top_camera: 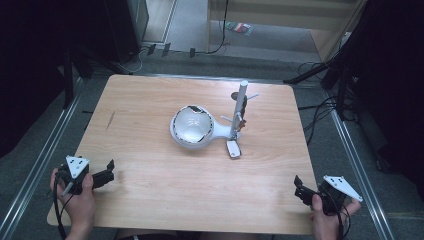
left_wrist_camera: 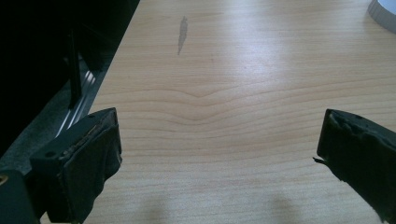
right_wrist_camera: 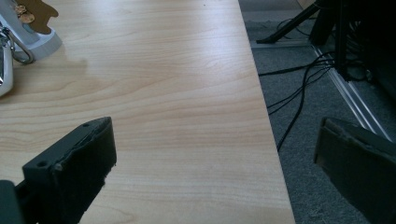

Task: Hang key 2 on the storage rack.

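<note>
L fingers (left_wrist_camera: 79, 168) spread wide, nothing btwn them, just bare wood grain. I have the left gripper (top_camera: 102, 176) low over the table (top_camera: 150, 200) at its near-left corner, jaws aimed inward toward the mid of the top. The hand (top_camera: 80, 197) wraps its body; grey plate on top.

R fingers (right_wrist_camera: 70, 172) also spread wide, empty. One jaw sits over the wood, the other hangs past the table's right edge, over grey floor and black cables (right_wrist_camera: 299, 93). The right gripper (top_camera: 301, 190) is at the near-right corner, w/ its hand (top_camera: 327, 217) behind it.

Nearest thing to both: the white bowl-shaped device (top_camera: 192, 129), round, lying at table centre, well apart from both grippers. It joins a white upright stand (top_camera: 240, 107) just to its right, post vertical, small pegs sticking out. A small white flat piece (top_camera: 233, 149) lies by the stand's base, on the near side. In the right gripper view I see the stand base (right_wrist_camera: 39, 39) far upper left; in the left gripper view a sliver of white rim (left_wrist_camera: 383, 11) at top right. Dark streak (left_wrist_camera: 182, 33) on the wood ahead of L.
</note>
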`<state>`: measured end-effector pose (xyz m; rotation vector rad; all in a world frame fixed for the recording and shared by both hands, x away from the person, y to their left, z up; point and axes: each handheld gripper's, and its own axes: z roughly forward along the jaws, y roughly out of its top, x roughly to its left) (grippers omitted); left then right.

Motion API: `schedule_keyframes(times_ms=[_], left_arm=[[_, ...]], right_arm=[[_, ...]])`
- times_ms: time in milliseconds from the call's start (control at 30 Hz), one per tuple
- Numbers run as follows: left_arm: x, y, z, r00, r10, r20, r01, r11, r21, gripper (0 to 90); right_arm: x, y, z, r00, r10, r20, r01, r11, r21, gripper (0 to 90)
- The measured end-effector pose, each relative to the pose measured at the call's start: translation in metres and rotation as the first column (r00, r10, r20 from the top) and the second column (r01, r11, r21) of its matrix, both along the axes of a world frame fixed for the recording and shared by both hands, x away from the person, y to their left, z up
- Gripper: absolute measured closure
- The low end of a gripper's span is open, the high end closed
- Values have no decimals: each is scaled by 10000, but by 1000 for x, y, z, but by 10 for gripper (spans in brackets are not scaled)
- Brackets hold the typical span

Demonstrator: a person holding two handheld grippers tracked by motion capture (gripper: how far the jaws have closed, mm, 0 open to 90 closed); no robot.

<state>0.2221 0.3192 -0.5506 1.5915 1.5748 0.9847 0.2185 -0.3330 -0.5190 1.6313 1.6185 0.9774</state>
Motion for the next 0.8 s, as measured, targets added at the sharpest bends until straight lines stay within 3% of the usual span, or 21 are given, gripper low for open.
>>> schedule_keyframes(times_ms=[233, 300, 367, 667, 800], left_arm=[[0, 0, 0, 10000, -4, -37, 4, 10000, -8, 0], [0, 0, 0, 10000, -2, -27, 2, 10000, -38, 0], [0, 1, 0, 10000, -1, -51, 1, 10000, -60, 0], [2, 2, 0, 9999, -107, -111, 104, 9996, -279, 0], [4, 3, 0, 9988, -323, -361, 307, 9986, -435, 0]], right_arm=[[-5, -5, -9, 9986, 533, -57, -531, 9981, 304, 0], [-4, -8, -12, 9958, 909, 94, -914, 9893, 1140, 0], [-4, -8, -15, 9946, 1031, 156, -1042, 9827, 1533, 0], [-2, -4, -18, 9956, 935, 35, -931, 9856, 1412, 0], [-2, -3, -18, 9957, 929, 45, -926, 9864, 1361, 89]])
